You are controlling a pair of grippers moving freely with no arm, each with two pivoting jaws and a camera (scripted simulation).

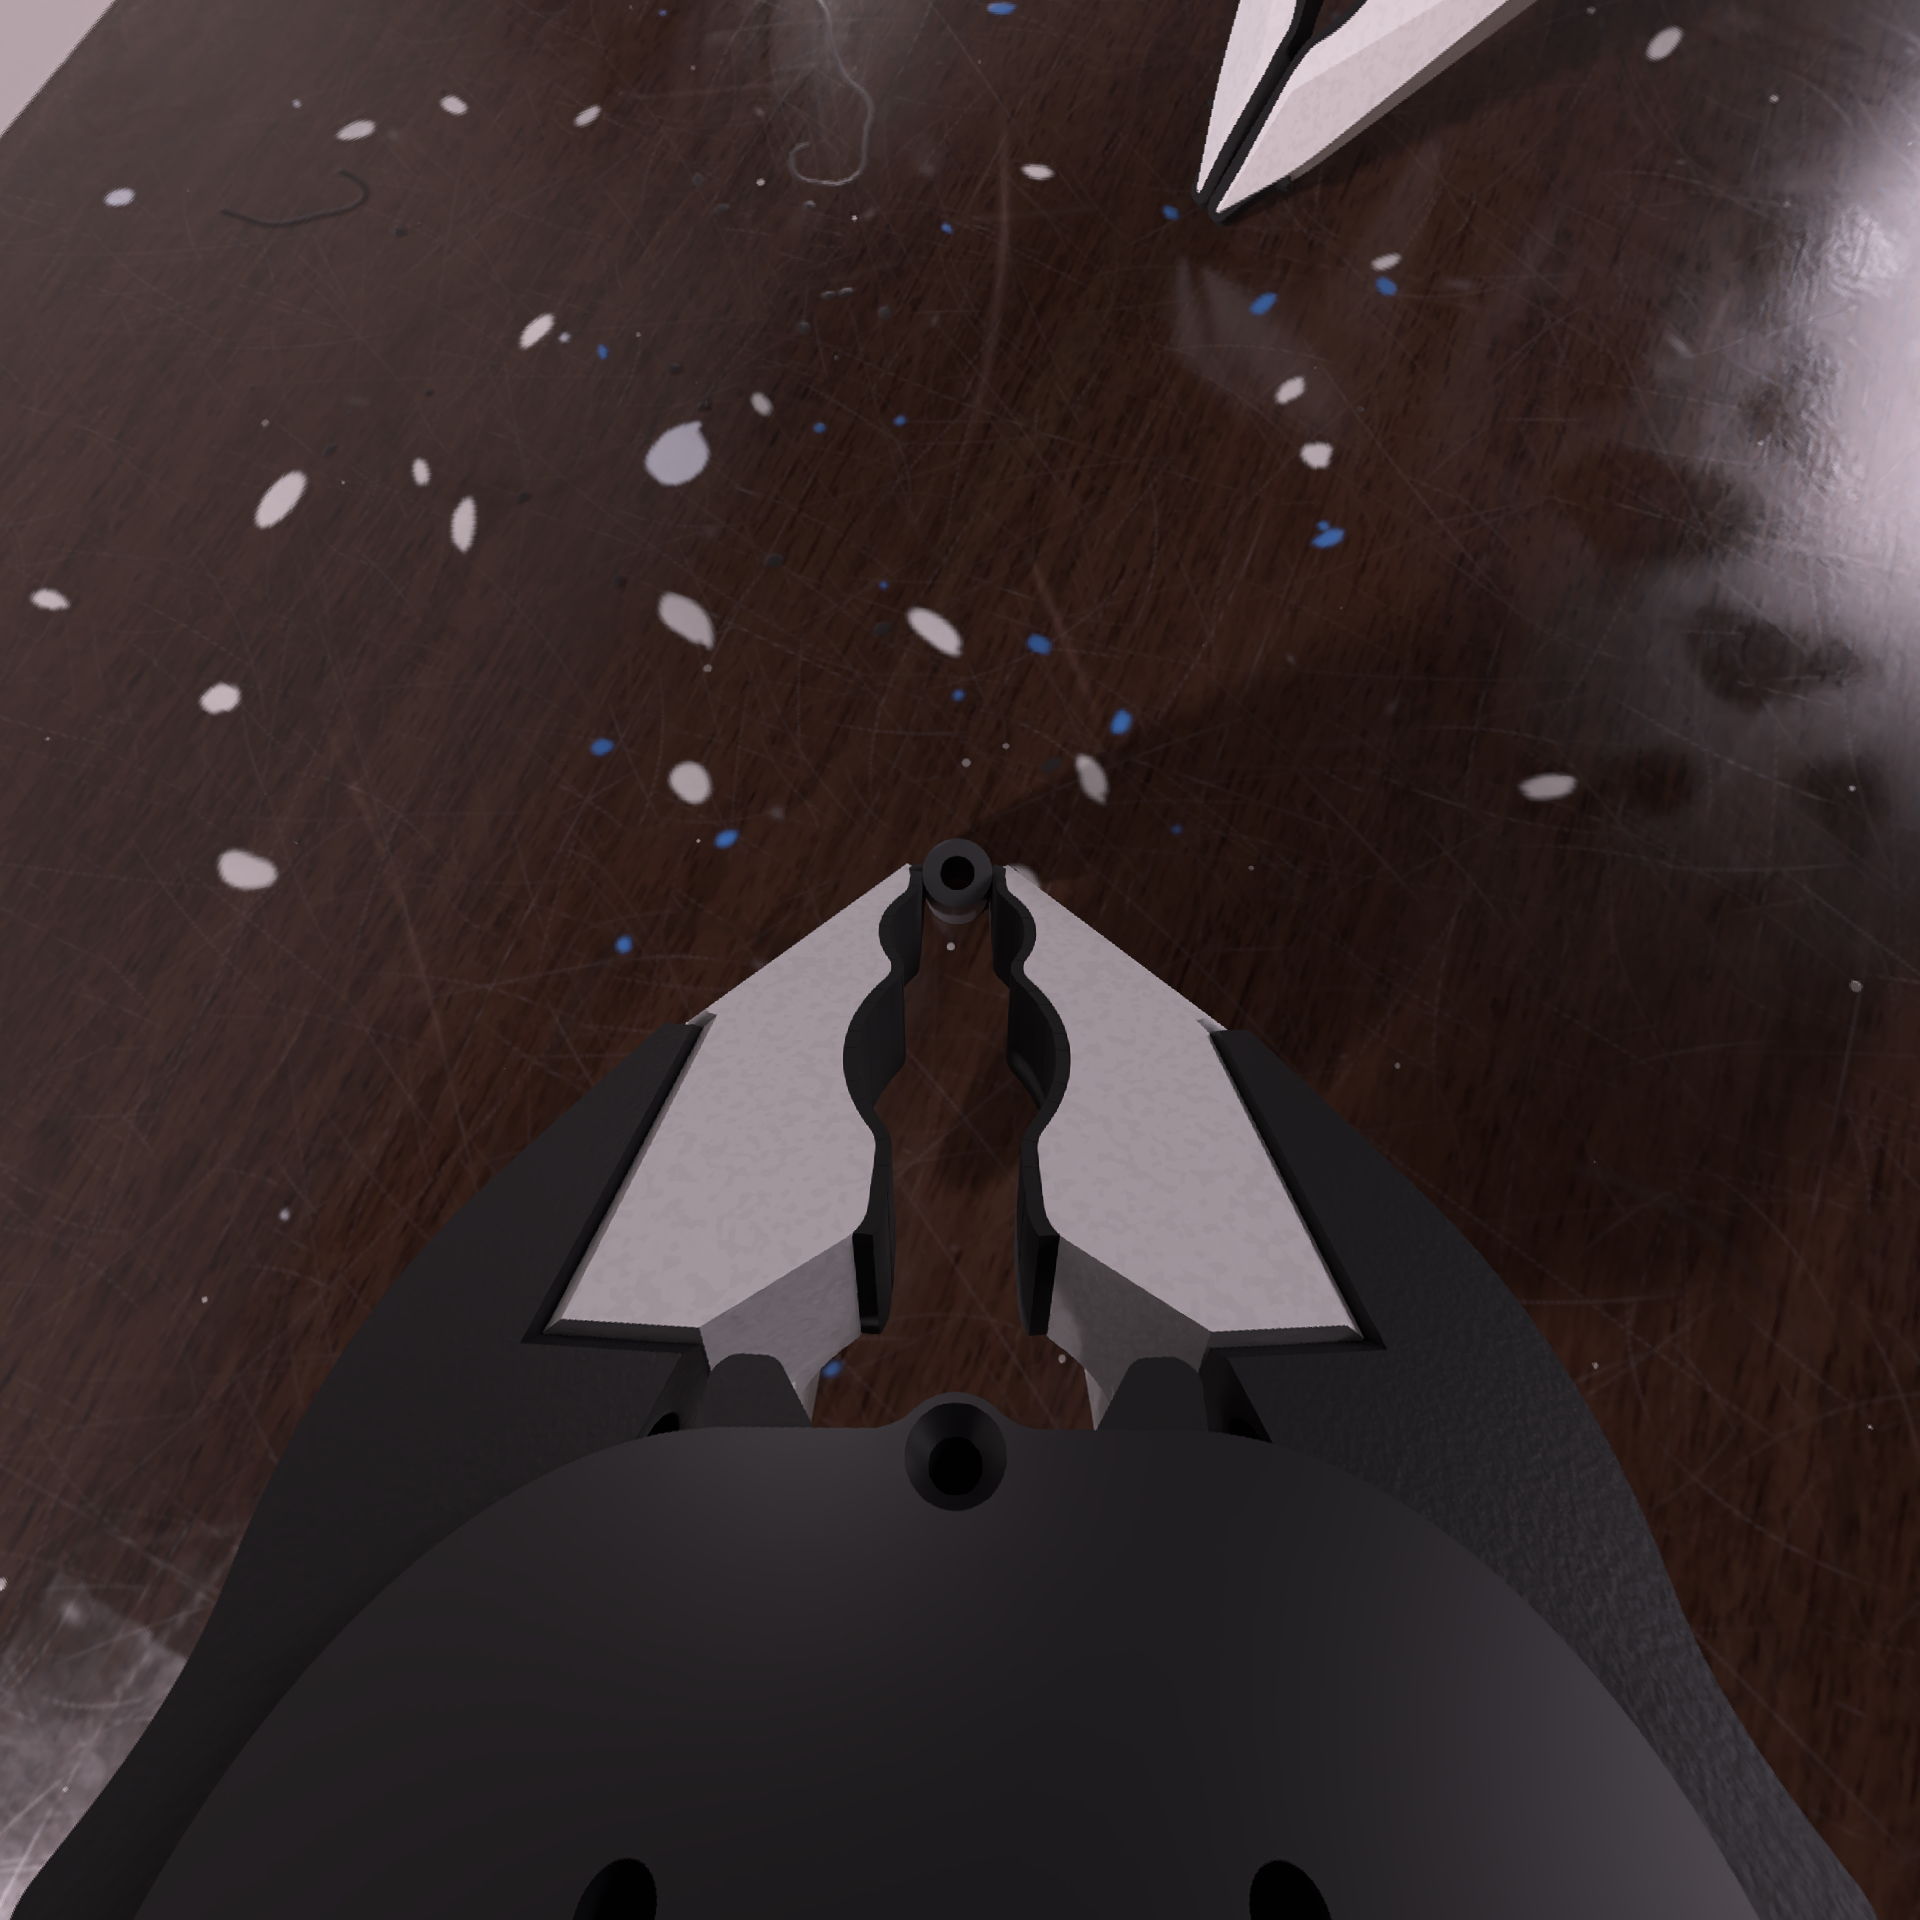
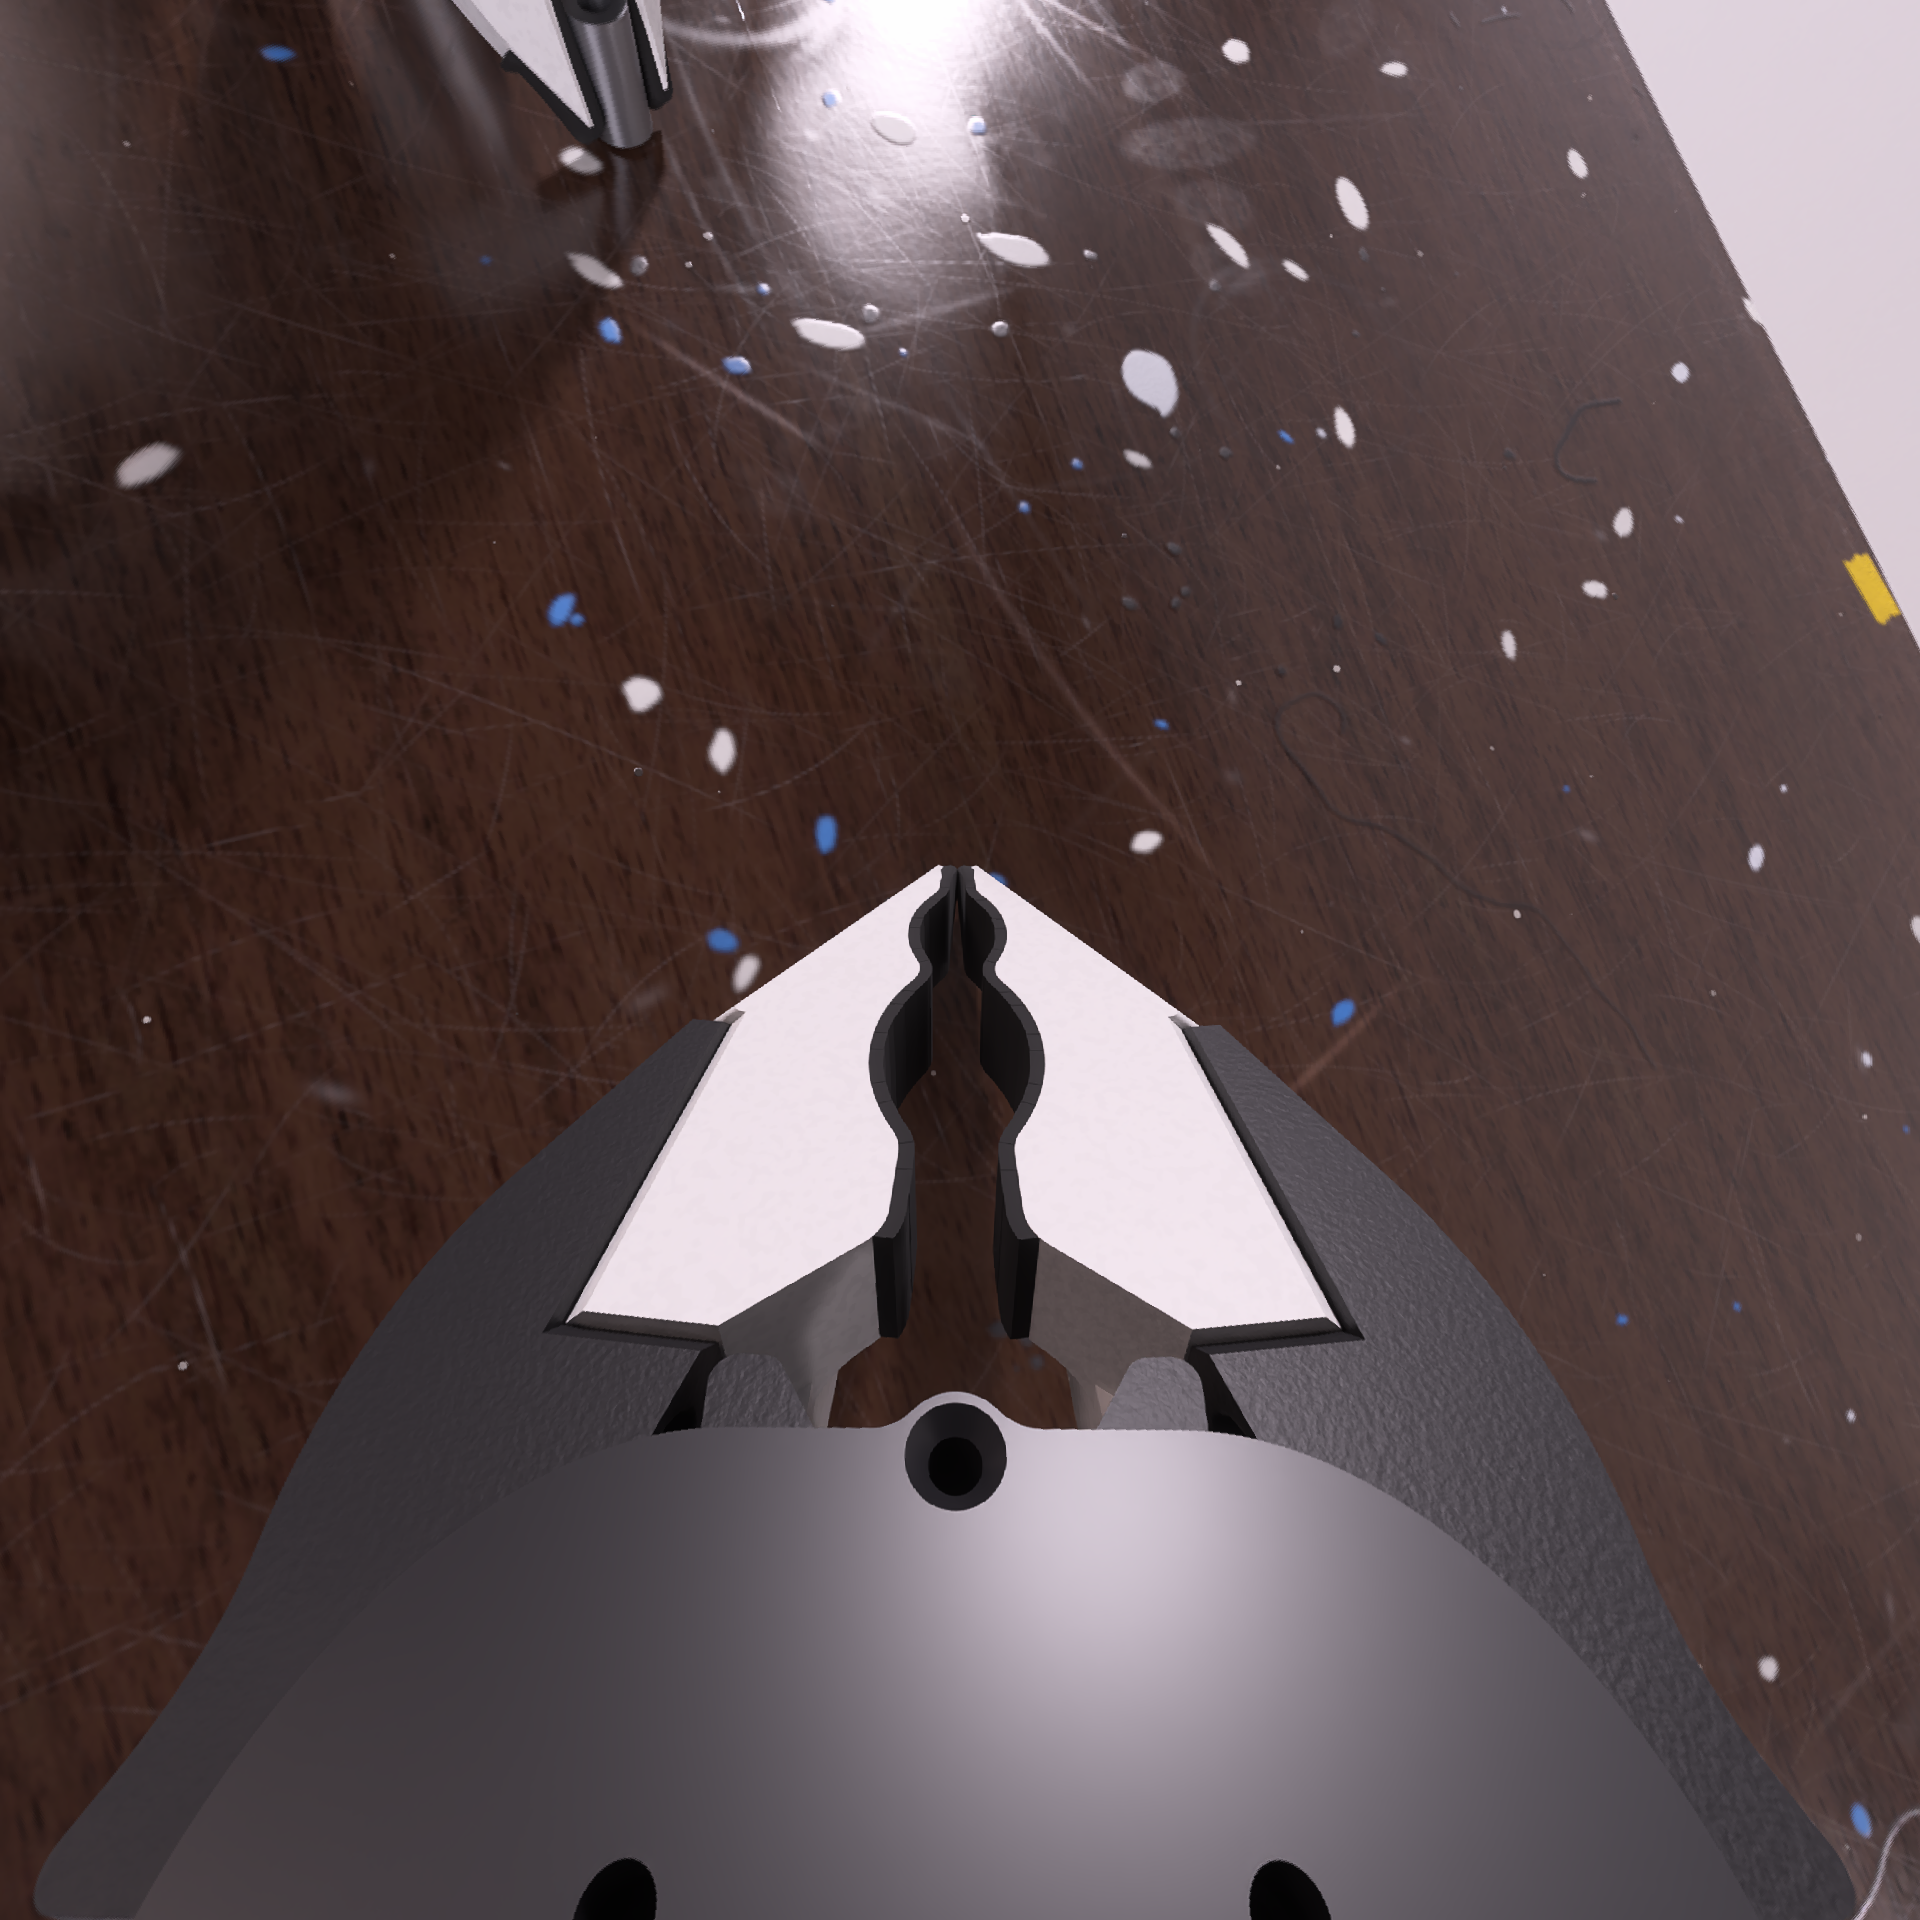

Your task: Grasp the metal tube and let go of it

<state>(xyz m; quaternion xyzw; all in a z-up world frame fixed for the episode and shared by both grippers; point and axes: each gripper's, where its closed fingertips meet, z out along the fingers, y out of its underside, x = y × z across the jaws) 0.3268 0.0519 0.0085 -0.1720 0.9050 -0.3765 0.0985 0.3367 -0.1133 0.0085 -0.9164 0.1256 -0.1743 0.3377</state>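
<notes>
While the left gripper (image 1: 957, 881) pinches the metal tube (image 1: 957, 876) between the very tips of its 2 fingers, the grasp half of the task looks done and the letting go is what remains. From the left wrist view the tube is seen end-on, a small dark ring with a hole in its middle, clamped at the outermost notch of the black pads (image 1: 902, 940), with nothing held farther back in the wider notches. The right wrist view shows the same hold from across the table (image 2: 312, 831): the tube (image 2: 621, 88) stands upright between the left gripper's white fingers, its lower end close above the dark, paint-speckled wood; whether it touches the surface I cannot tell. The right gripper (image 2: 954, 873) holds nothing, its fingertips pressed together, and it sits well apart from the tube, so it seems to have no part in this step. Judging from this, the next move calls for the left fingers to spread, and because the tube is narrow and upright it may topple or roll once freed. Lowering it until it rests on the table before opening would make the release gentler.
</notes>
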